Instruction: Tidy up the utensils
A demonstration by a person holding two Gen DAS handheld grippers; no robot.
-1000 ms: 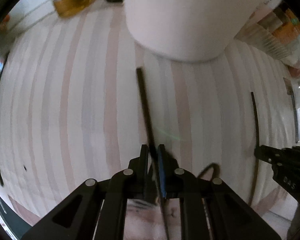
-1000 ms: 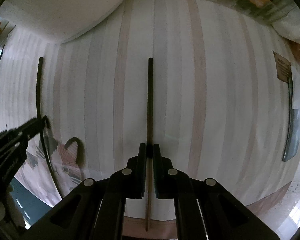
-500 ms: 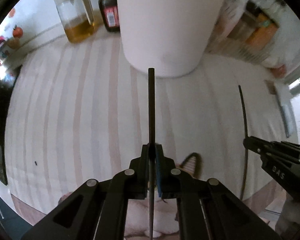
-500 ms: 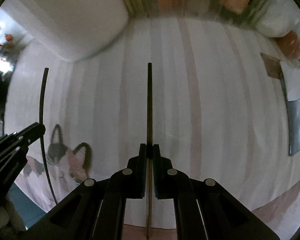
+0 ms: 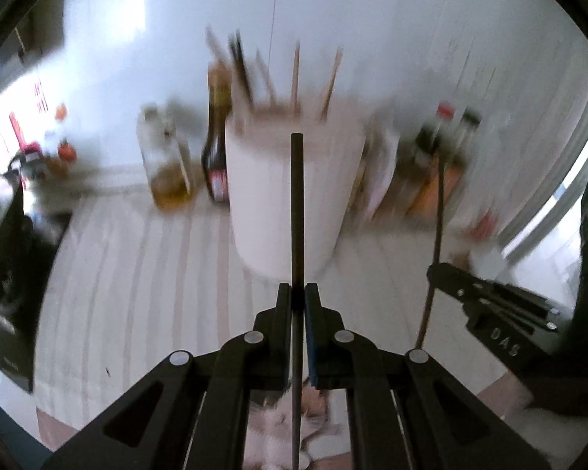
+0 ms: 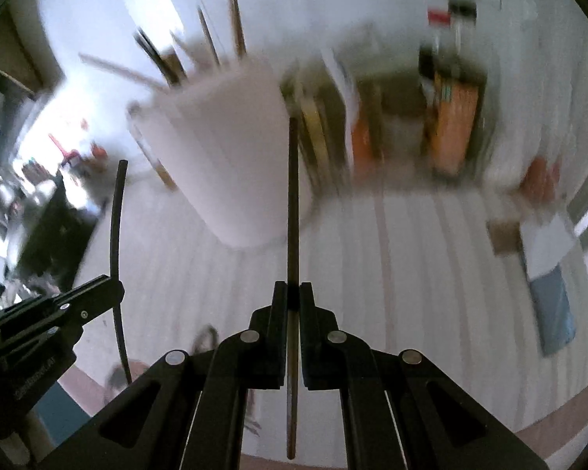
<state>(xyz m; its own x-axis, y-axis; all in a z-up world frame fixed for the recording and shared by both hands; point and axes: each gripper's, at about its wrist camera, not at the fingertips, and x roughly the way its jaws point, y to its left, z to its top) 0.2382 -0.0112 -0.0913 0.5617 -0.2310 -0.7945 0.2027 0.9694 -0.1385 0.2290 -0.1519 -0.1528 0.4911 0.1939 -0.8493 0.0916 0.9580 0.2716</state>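
Note:
My left gripper [image 5: 298, 293] is shut on a dark chopstick [image 5: 297, 203] that points forward at a white utensil holder [image 5: 290, 196] with several chopsticks standing in it. My right gripper [image 6: 293, 291] is shut on a second dark chopstick [image 6: 293, 196], with the holder [image 6: 231, 156] ahead and to its left. Each gripper shows in the other's view: the right gripper [image 5: 435, 272] at the right with its chopstick [image 5: 437, 227], the left gripper [image 6: 115, 284] at the left with its chopstick [image 6: 115, 227]. Both are raised above the striped cloth [image 5: 137, 274].
An oil bottle [image 5: 164, 160] and a dark sauce bottle [image 5: 215, 149] stand left of the holder. More bottles and packets [image 5: 443, 164] line the wall to the right. A blue item [image 6: 552, 305] and papers lie at the cloth's right side. A cat picture [image 5: 294, 423] lies below.
Both grippers have lifted and tilted up with their chopsticks, away from the cloth. The holder's top and the wall behind it have come into view. The frames are motion-blurred.

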